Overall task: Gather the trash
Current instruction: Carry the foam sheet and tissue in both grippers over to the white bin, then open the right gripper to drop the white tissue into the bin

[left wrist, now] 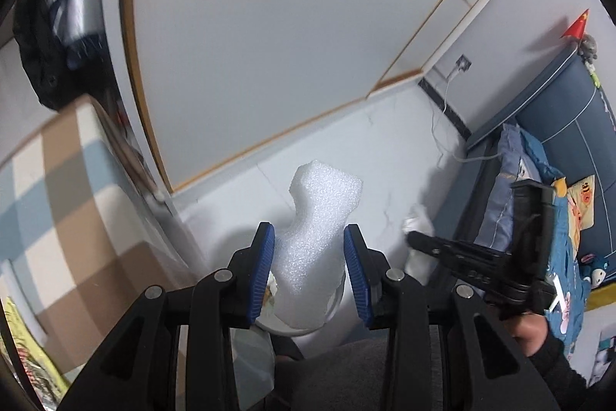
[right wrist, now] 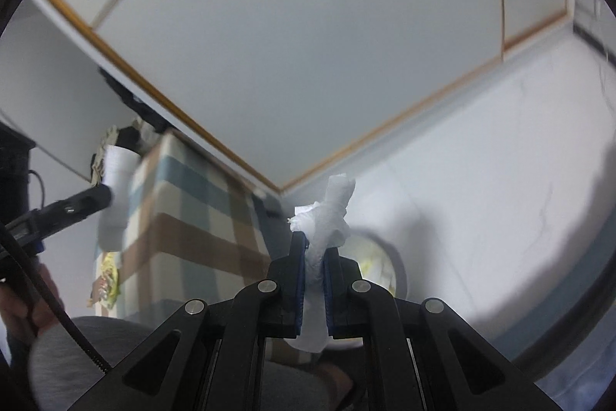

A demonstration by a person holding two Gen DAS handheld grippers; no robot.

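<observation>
My left gripper (left wrist: 309, 245) is shut on a white foam block (left wrist: 315, 230) that sticks up between its blue pads and hangs over a white trash bin (left wrist: 331, 311). My right gripper (right wrist: 315, 249) is shut on a crumpled white tissue (right wrist: 331, 214), held above the same round bin (right wrist: 385, 264) on the floor. In the left wrist view the right gripper (left wrist: 414, 237) shows at the right with the tissue (left wrist: 417, 218). In the right wrist view the left gripper (right wrist: 106, 195) shows at the left with the foam (right wrist: 115, 187).
A plaid storage box (left wrist: 57, 218) stands left of the bin, also in the right wrist view (right wrist: 192, 218). A white wardrobe with wood trim (left wrist: 269, 45) rises behind. A blue bed with bedding (left wrist: 558, 180) is at right. A yellow wrapper (right wrist: 106, 280) lies by the box.
</observation>
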